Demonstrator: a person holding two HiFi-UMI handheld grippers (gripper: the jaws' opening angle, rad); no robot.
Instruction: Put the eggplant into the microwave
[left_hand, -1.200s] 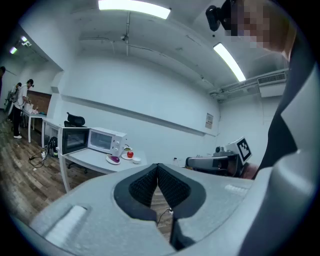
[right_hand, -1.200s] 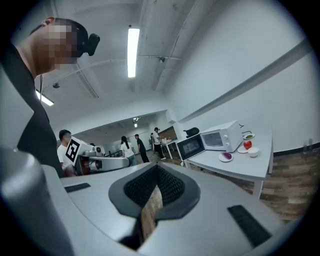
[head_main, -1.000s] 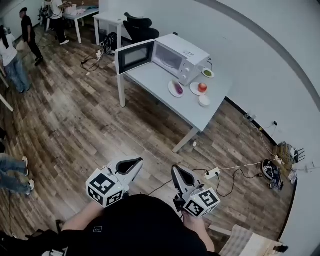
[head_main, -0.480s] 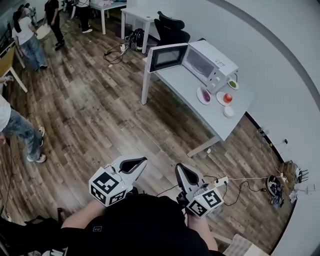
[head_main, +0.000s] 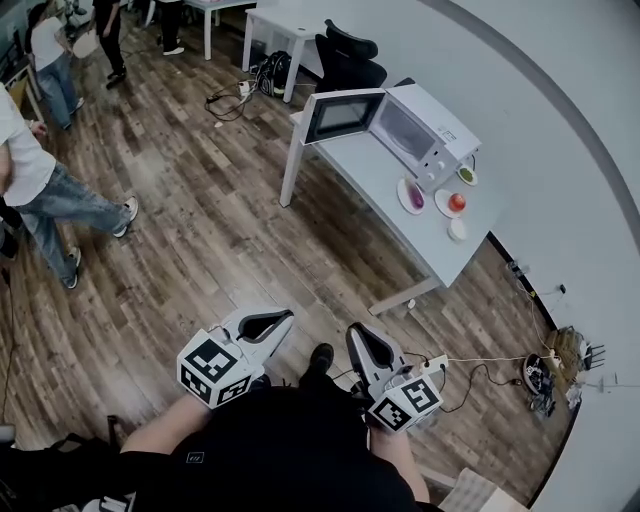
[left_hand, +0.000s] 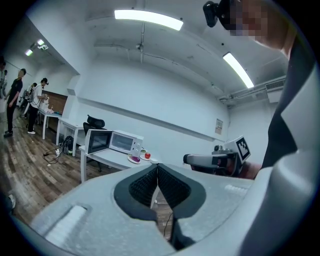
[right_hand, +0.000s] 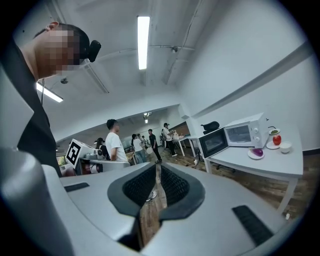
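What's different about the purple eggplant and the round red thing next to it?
The eggplant is purple; the fruit is red. The eggplant looks longish, the fruit round. The eggplant lies nearer the open microwave door. Both sit on small white plates on the table.

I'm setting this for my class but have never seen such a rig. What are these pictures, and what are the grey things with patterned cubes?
No robot: a person holds a left hand-held gripper and a right hand-held gripper; the cubes are part of them. One picture looks down from a head camera; the other two look along each gripper's jaws. Both look closed and empty. Across the floor, a table carries a microwave with its door open, an eggplant on a plate, a red fruit on another and a bowl.
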